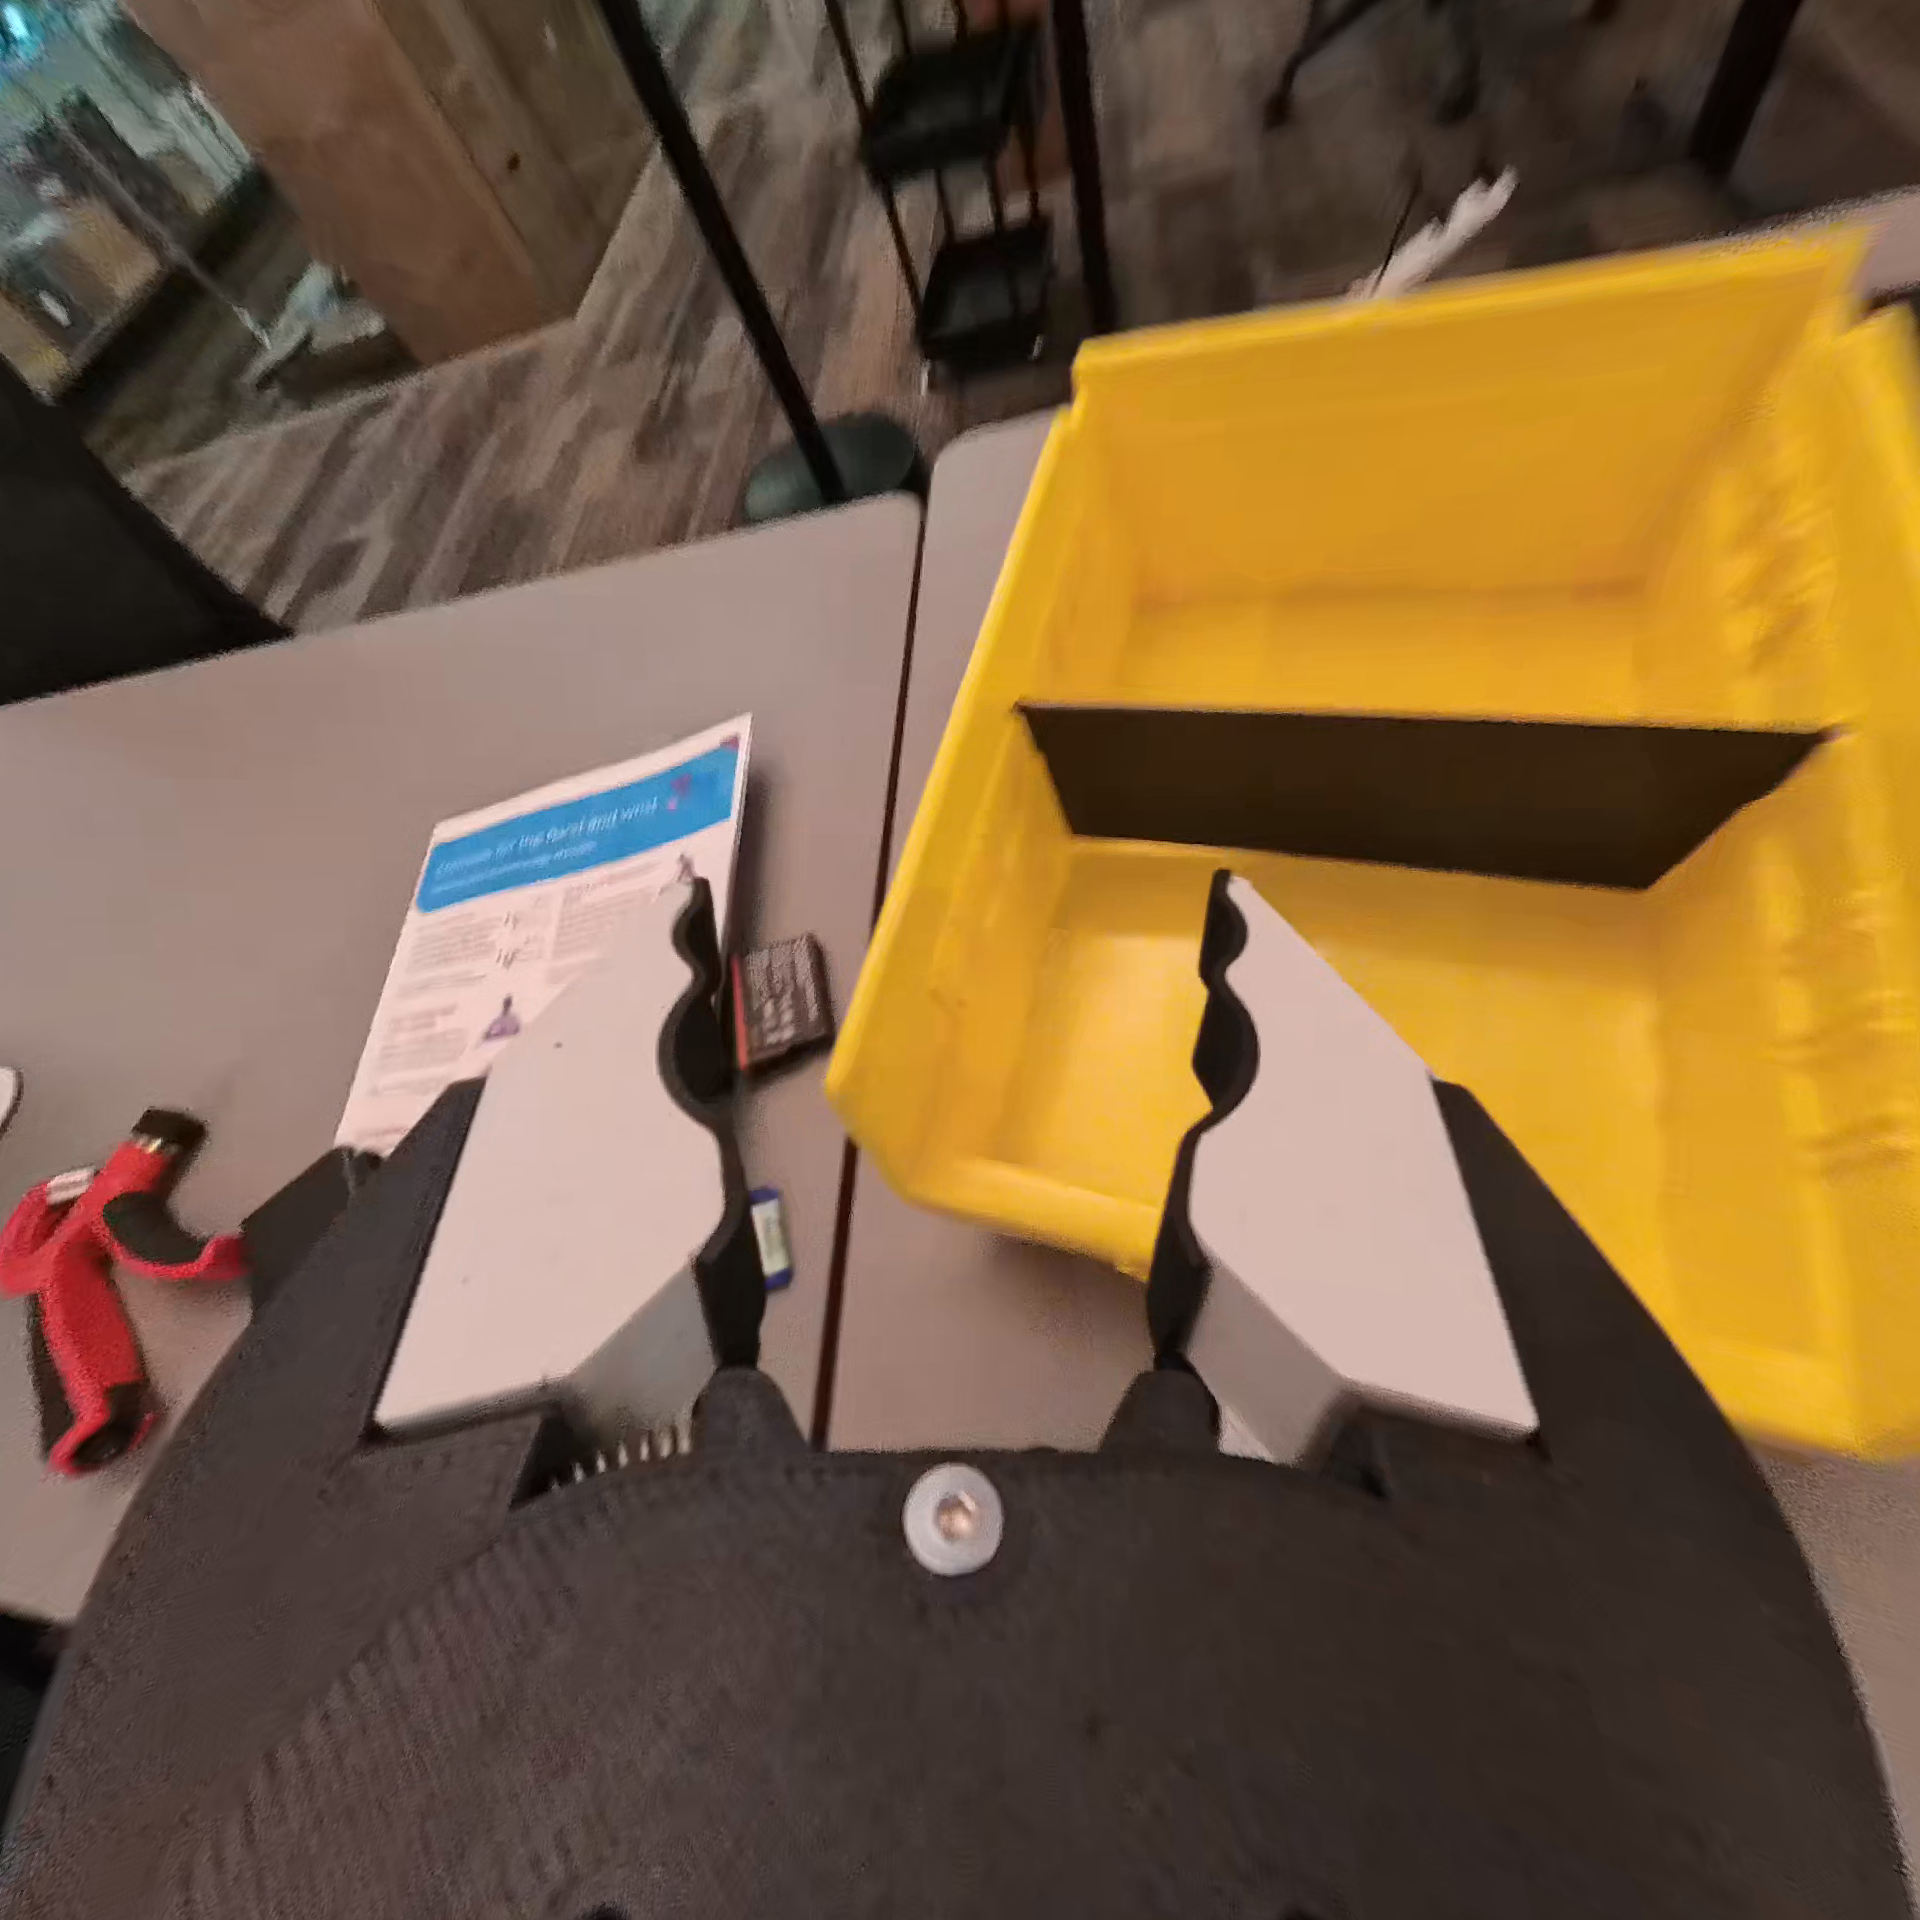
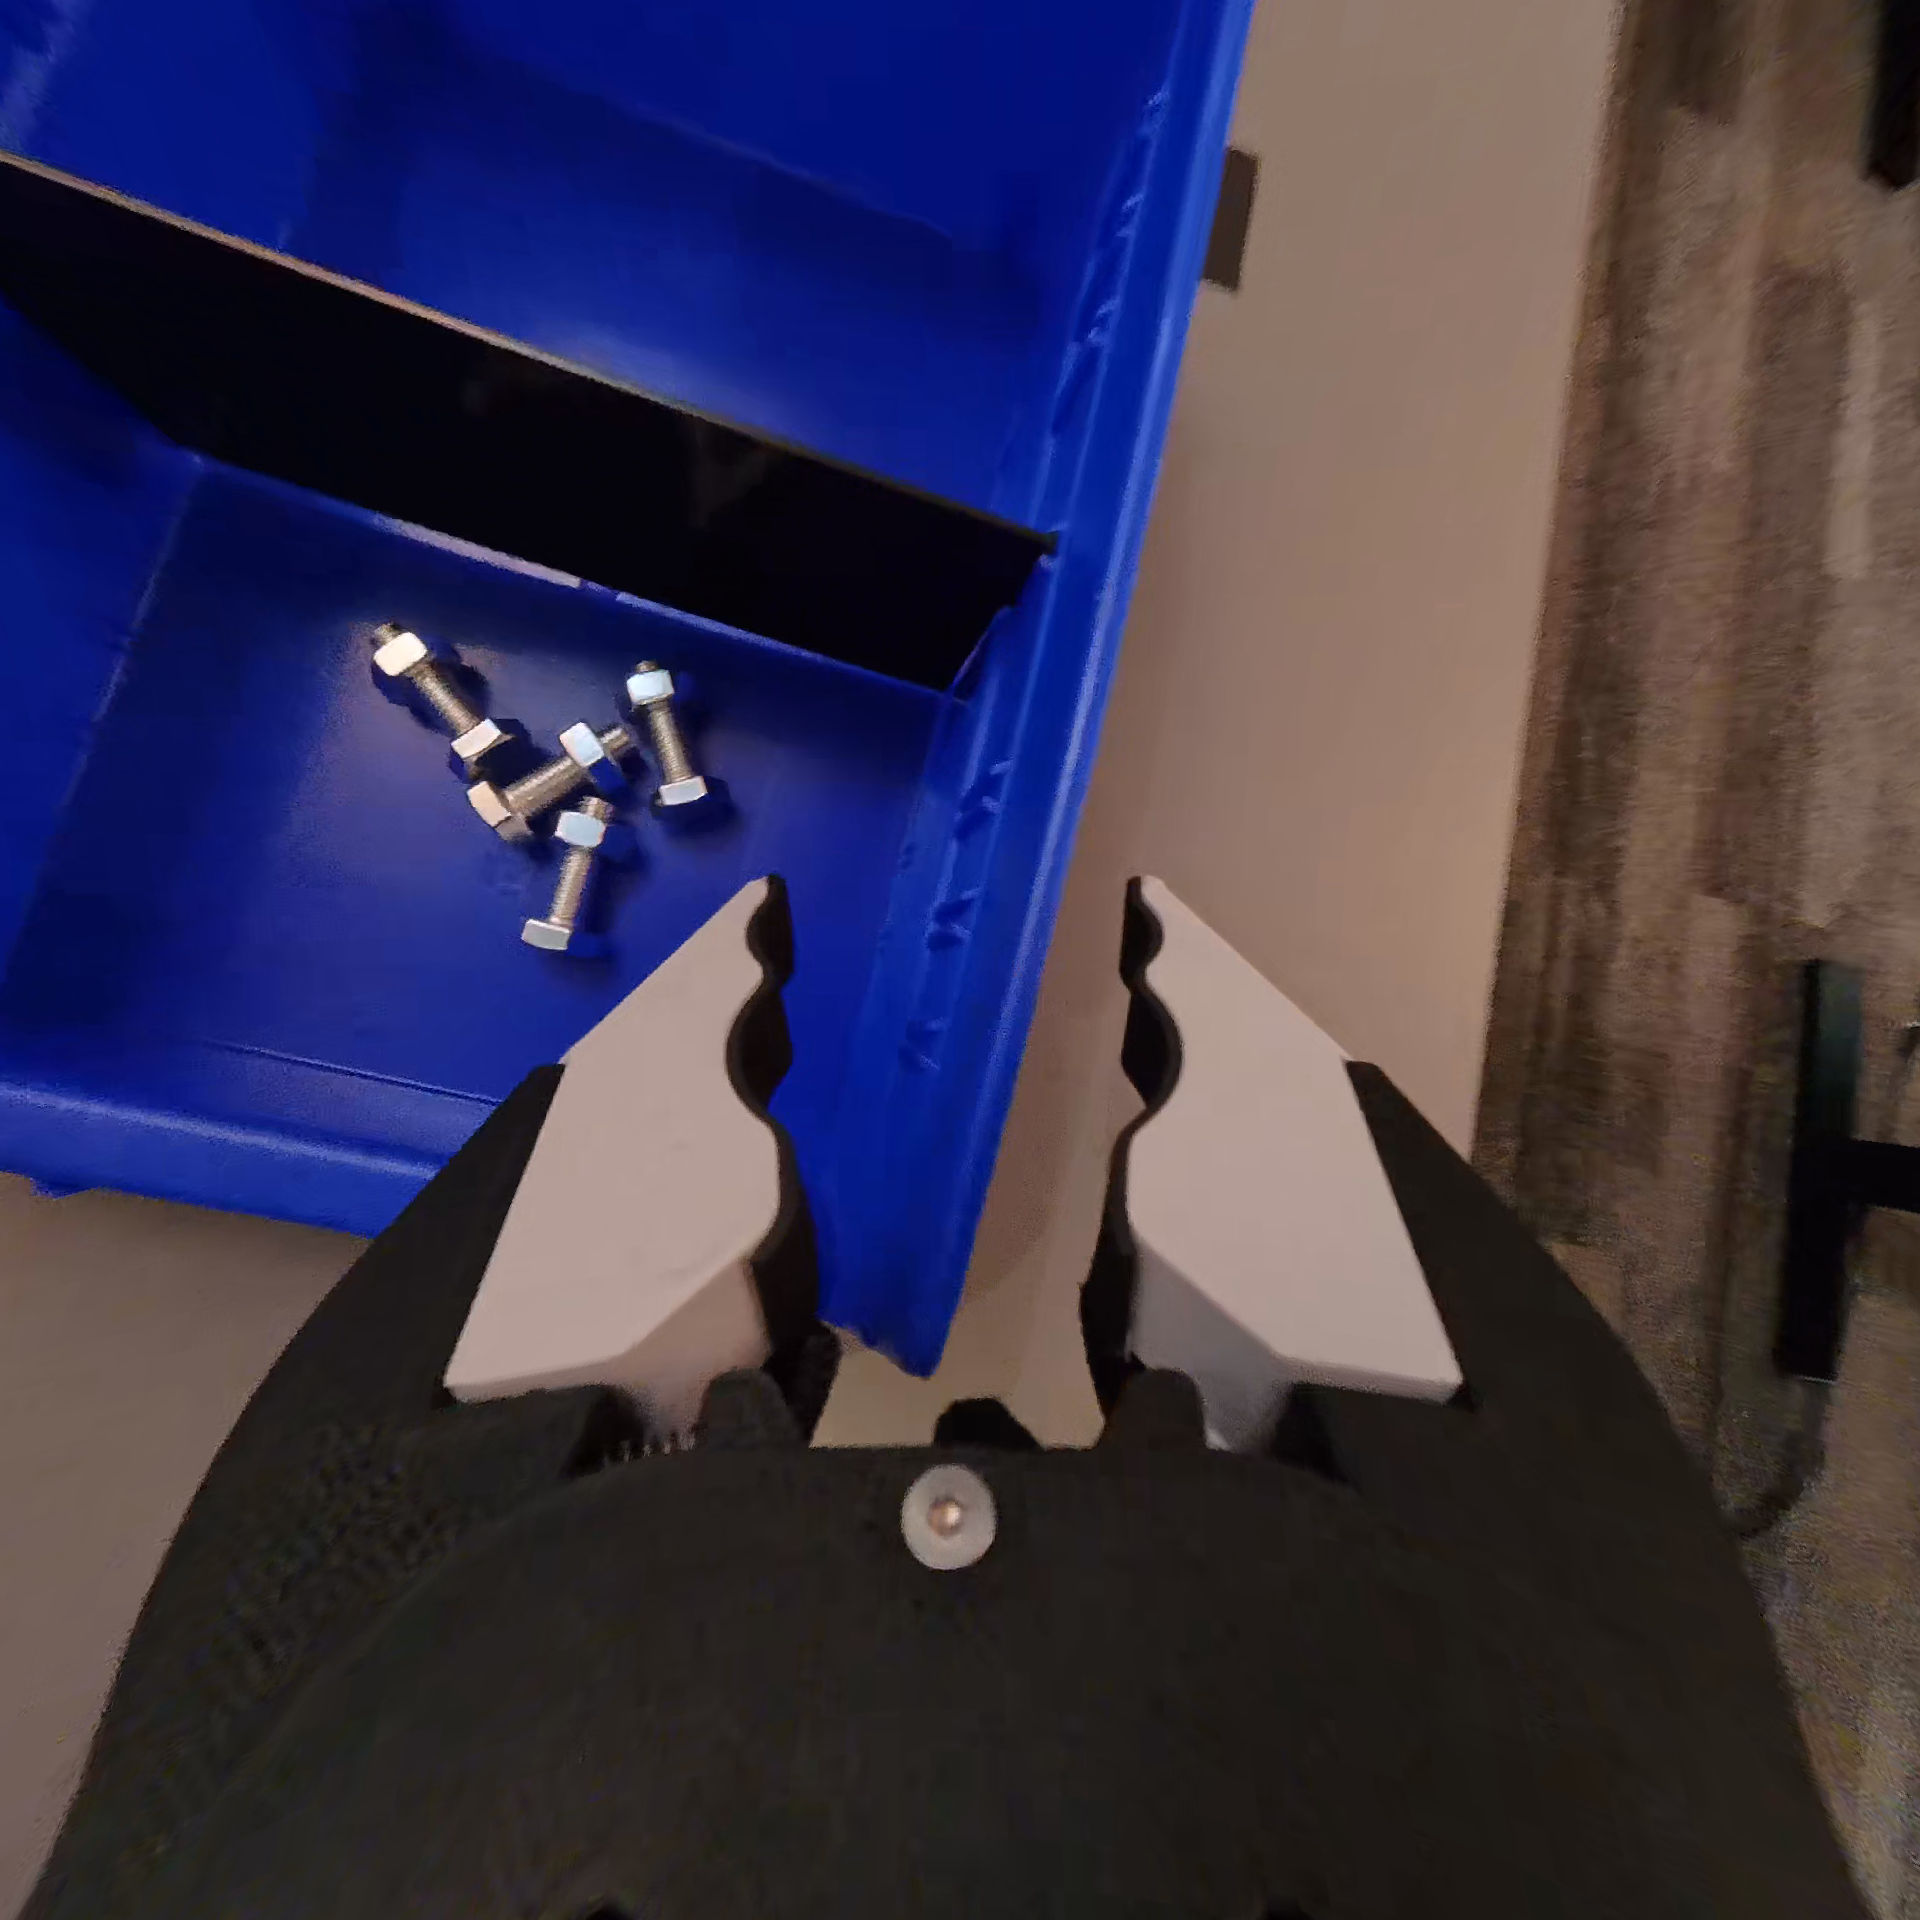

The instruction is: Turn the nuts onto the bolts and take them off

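Steel bolts [image 2: 551, 774], nuts fitted, lay in my blue bin's [image 2: 997, 831] near compartment. Both my right gripper [image 2: 951, 904] and left gripper [image 1: 961, 904] hung wide, empty. Best approach: pinch one shank crosswise.

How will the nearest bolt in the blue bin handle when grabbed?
The nearest bolt is probably stiff, dense metal. Its shiny, threaded shank may slip or roll between the right gripper fingers. The hex head should limit rolling on the blue bin floor.
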Tool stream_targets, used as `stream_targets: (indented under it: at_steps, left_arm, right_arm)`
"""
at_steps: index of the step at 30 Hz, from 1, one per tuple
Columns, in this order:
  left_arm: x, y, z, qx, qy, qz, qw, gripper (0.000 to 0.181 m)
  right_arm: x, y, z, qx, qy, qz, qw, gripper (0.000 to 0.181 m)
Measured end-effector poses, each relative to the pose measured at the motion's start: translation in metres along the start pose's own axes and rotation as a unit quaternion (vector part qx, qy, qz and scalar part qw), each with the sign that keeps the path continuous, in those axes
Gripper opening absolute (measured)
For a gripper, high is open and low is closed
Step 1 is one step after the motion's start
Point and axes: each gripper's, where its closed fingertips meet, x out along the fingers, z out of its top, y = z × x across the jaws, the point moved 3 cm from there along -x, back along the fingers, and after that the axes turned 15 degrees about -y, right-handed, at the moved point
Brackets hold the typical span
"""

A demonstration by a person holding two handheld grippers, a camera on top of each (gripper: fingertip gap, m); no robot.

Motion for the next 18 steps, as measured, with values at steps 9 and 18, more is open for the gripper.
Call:
stream_targets:
  at_steps: [9, 18]
  left_arm:
    - [0.048, 0.009, -0.072, -0.021, 0.109, -0.063, 0.992, 0.044]
    - [0.053, -0.008, -0.067, -0.109, 0.059, -0.122, 0.985, 0.002]
  right_arm:
    - [0.018, 0.005, -0.013, 0.004, 0.024, 0.033, 0.999, 0.016]
    - [0.016, 0.009, -0.012, 0.037, 0.017, 0.041, 0.998, 0.006]
